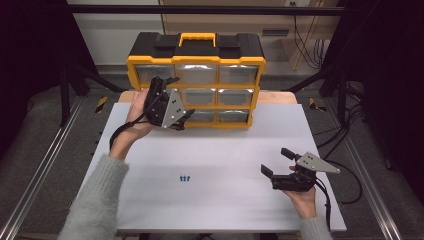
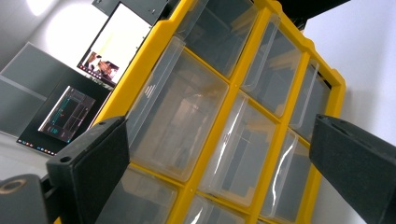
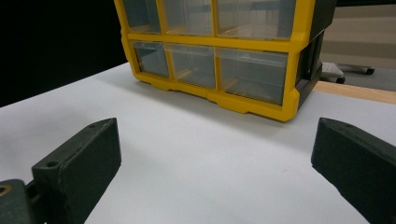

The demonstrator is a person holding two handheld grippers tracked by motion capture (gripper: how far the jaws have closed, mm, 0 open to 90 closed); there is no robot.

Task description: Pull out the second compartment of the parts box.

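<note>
- Two forearms in grey knit sleeves, entering at the near edge of one white table.
- Two hand-held grippers, each with two black jaws.
- Three tiny blue parts, side by side in a row on the table, well in front of the organiser and toward its left half; too small to identify.
- Right gripper, low over the table, well in front of the organiser's right end, jaws spread wide with nothing between them; seen through its own camera, bare white table between the jaws.
- Left gripper, raised and tilted, right up against the organiser's left column of drawers, at about the middle row; jaws spread wide, holding nothing; contact with the drawer fronts not discernible.
- Same left gripper through its own camera, jaws far apart with clear drawer fronts between them at a slant.
- One yellow and black drawer organiser, upright at the far edge of the table, one yellow carry handle on top.
- Nine clear drawers in the organiser, three rows of three, all pushed in.
- Two lit screens, behind the organiser in the left gripper view.
</note>
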